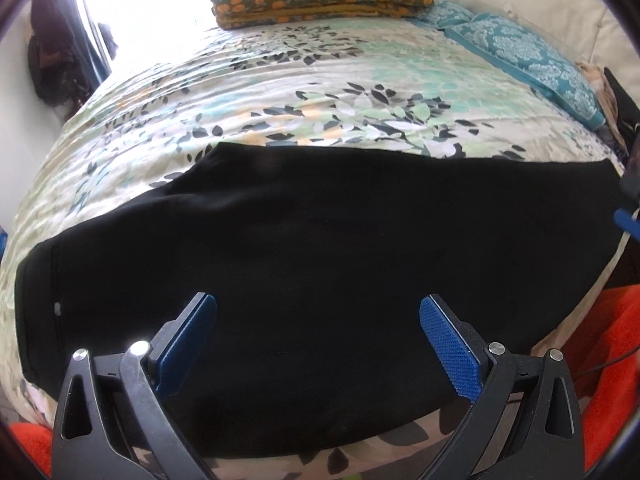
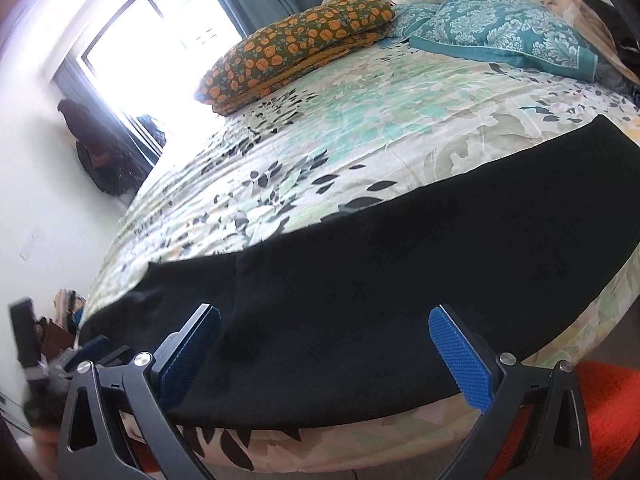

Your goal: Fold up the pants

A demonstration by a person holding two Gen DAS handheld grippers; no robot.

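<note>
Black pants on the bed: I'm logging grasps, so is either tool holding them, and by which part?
Nothing is held. The left tool and right tool are both open above the black pants, which lie flat.

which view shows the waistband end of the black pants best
The left wrist view. There the waistband end of the black pants lies flat at the left, its seam and a small pale dot visible. In the right wrist view the pants run across the bed, but that end sits blurred at the far left edge.
</note>
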